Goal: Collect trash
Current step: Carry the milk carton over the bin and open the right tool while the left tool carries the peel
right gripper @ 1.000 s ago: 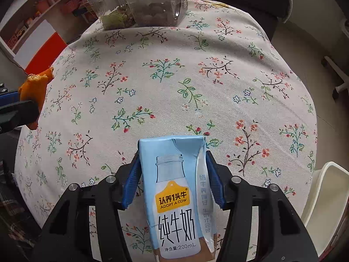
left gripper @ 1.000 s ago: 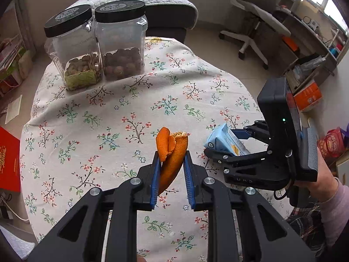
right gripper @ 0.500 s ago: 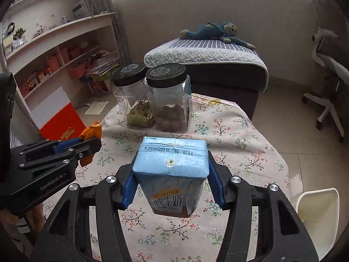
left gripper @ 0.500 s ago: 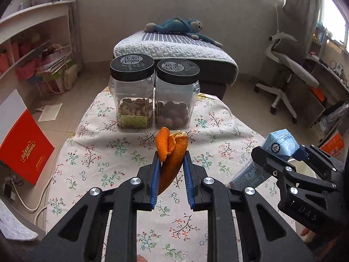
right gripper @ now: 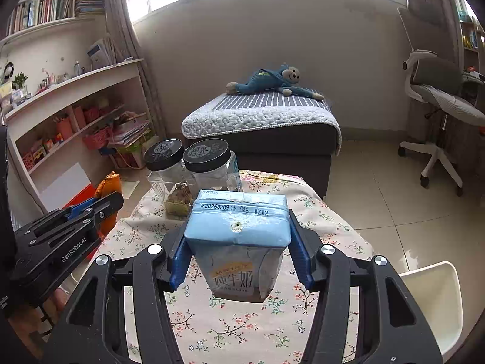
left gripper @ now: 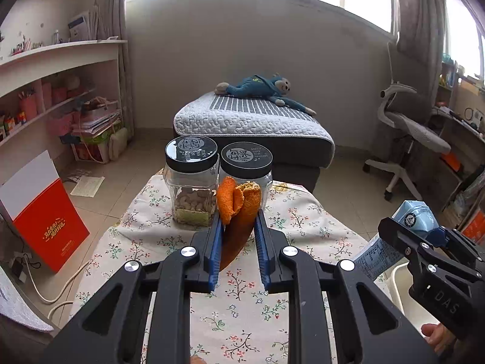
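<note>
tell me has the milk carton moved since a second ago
Yes. The milk carton, held in the right gripper, has risen and tipped back: it was low over the tablecloth; now the jars show behind it.

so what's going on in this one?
Trash pickup, mid-carry. The left gripper is shut on a curled orange peel, and the right gripper is shut on a light blue milk carton. Both are held up above the floral-cloth table, where only two clear plastic jars with black lids stand. A white plastic bin sits off the table's right edge; nothing has been dropped in it yet.
</note>
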`<state>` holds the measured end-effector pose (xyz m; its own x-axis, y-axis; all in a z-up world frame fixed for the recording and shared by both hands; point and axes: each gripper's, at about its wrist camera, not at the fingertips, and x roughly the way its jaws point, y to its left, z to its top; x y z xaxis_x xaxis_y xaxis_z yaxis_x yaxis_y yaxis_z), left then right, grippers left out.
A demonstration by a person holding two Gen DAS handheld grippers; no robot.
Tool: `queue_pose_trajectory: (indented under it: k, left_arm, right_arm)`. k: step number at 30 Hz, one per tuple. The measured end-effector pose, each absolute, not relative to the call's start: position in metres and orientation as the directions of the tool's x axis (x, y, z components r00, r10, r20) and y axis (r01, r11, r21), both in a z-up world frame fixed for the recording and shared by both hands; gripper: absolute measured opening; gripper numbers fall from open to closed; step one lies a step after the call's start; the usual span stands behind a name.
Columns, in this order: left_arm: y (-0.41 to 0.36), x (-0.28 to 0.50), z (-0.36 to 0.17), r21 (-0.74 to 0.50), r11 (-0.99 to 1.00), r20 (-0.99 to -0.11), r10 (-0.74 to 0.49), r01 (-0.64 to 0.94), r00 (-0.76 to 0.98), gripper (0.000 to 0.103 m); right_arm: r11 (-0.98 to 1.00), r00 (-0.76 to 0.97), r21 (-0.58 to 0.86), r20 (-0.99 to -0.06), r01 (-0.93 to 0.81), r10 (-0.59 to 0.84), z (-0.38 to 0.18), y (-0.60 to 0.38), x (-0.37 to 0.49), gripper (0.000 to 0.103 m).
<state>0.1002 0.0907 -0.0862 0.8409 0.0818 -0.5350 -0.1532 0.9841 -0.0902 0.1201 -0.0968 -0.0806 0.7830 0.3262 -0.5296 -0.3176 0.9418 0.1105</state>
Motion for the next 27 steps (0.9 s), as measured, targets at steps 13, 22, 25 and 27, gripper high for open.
queue_pose_trajectory:
  k: [13,22,25,27]
  left_arm:
    - [0.045,0.088,-0.062,-0.064,0.984,-0.404,0.128,-0.168,0.906,0.022]
    - [0.015,0.083,-0.054,-0.06,0.989,-0.366,0.101,-0.132,0.925,0.022]
    - [0.01,0.08,-0.051,-0.063,0.991,-0.355,0.092,-0.122,0.93,0.022]
    - [0.004,0.08,-0.049,-0.064,0.992,-0.35,0.084,-0.113,0.933,0.022]
  right_arm:
    - [0.978,0.893,0.055,-0.4,-0.202,0.207,-0.058,-0.131,0.099,0.053]
    - [0.991,0.941,-0.003,-0.316,-0.132,0.124,-0.046,-0.152,0.086,0.053]
    - [0.994,0.945,0.0,-0.311,-0.11,0.104,-0.046,-0.16,0.085,0.053]
    - [0.996,0.947,0.007,-0.307,-0.094,0.092,-0.045,-0.167,0.084,0.053]
